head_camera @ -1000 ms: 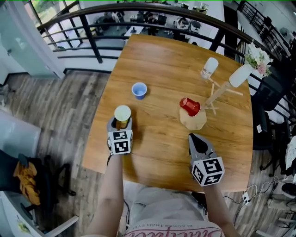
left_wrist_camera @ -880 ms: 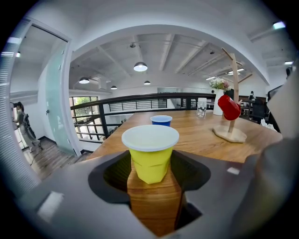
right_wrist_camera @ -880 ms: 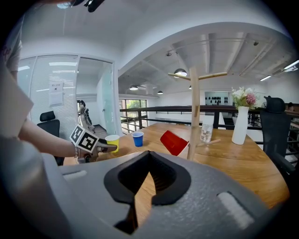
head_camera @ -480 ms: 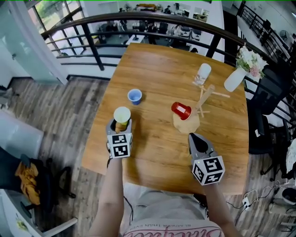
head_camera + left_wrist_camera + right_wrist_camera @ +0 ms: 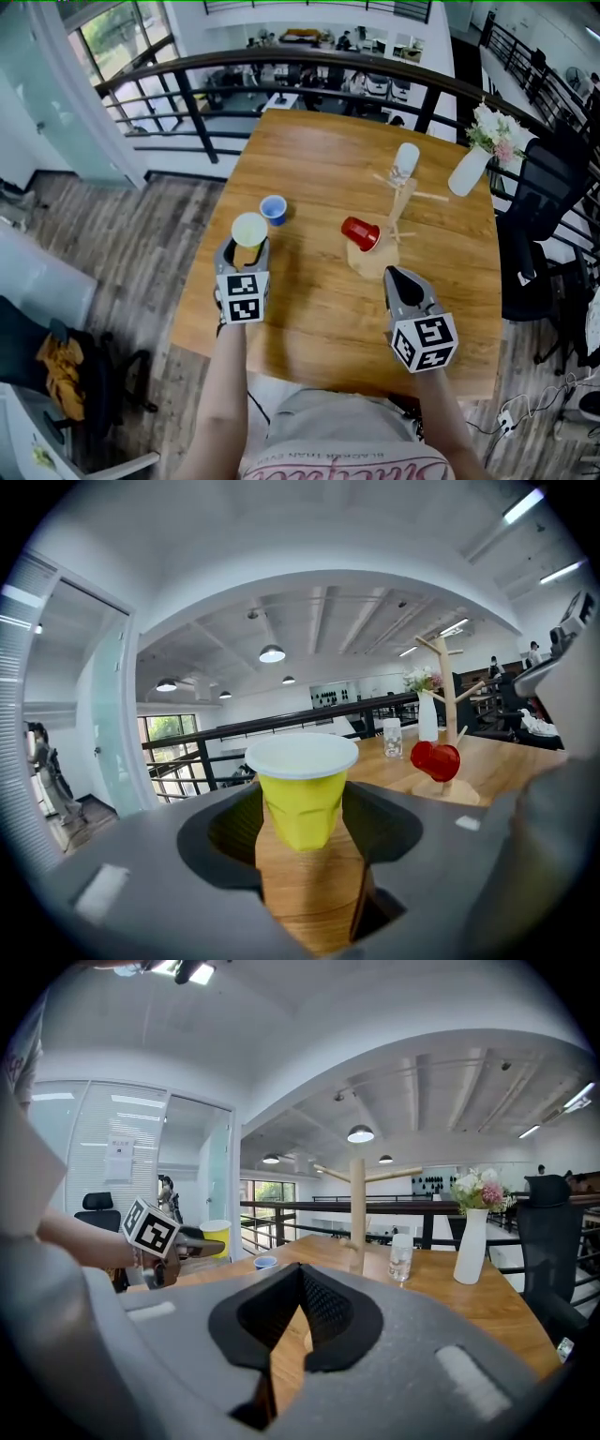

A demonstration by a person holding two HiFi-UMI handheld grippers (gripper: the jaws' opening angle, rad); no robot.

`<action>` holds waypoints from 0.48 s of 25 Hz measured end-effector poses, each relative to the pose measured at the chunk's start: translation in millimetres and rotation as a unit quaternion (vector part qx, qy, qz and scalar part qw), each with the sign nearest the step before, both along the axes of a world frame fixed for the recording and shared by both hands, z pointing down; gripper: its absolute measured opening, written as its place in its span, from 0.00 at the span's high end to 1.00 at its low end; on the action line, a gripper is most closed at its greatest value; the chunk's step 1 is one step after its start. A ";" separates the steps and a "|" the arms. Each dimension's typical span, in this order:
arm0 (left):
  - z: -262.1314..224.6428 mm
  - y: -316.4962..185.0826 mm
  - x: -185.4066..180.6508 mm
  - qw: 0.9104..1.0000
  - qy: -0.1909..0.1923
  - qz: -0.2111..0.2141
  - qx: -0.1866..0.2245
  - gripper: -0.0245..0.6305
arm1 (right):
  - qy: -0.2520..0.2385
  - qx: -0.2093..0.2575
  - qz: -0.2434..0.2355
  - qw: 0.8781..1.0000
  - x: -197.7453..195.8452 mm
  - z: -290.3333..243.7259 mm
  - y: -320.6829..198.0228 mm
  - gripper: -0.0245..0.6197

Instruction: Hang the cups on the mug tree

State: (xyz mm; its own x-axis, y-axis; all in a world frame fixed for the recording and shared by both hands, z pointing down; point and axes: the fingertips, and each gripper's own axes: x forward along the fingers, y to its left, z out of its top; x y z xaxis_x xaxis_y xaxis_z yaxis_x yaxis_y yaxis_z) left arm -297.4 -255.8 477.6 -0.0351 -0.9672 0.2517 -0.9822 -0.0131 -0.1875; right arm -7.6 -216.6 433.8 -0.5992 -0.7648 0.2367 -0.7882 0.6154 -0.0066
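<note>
My left gripper (image 5: 246, 246) is shut on a yellow cup (image 5: 248, 230) and holds it upright above the table's left part; in the left gripper view the yellow cup (image 5: 302, 789) sits between the jaws. The wooden mug tree (image 5: 398, 202) stands right of centre, with a red cup (image 5: 359, 232) hanging on a low peg on its left side. A blue cup (image 5: 273, 208) stands on the table just beyond the yellow one. My right gripper (image 5: 394, 275) is shut and empty, just in front of the tree's base (image 5: 370, 261).
A clear glass (image 5: 406, 159) stands behind the tree, and a white vase with flowers (image 5: 469, 169) stands at the table's right edge. A black railing (image 5: 309, 64) runs behind the table. The wooden tabletop (image 5: 319, 309) lies between the two grippers.
The table and its objects have slid down and left in the head view. Both grippers now lie nearer to the blue cup and the tree's base. The yellow cup stays gripped.
</note>
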 end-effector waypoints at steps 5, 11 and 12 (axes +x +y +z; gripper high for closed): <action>-36.7 -10.1 8.8 0.999 -0.030 0.016 0.022 0.54 | -0.008 0.016 0.006 1.000 7.9 -13.3 -1.3 0.96; -75.6 -16.8 21.7 0.996 -0.069 0.029 0.048 0.54 | -0.017 0.029 0.020 0.999 20.1 -22.6 -3.0 0.96; -81.7 -17.8 24.4 0.995 -0.076 0.031 0.051 0.54 | -0.018 0.031 0.022 0.999 21.3 -24.2 -2.9 0.96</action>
State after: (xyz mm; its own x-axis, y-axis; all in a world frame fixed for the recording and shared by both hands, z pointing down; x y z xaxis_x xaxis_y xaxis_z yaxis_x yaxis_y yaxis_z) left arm -273.1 -273.6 395.9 -0.0041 -0.9890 0.1478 -0.9399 -0.0466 -0.3383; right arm 13.8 -219.6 409.6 -0.5718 -0.8034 0.1661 -0.8146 0.5801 0.0018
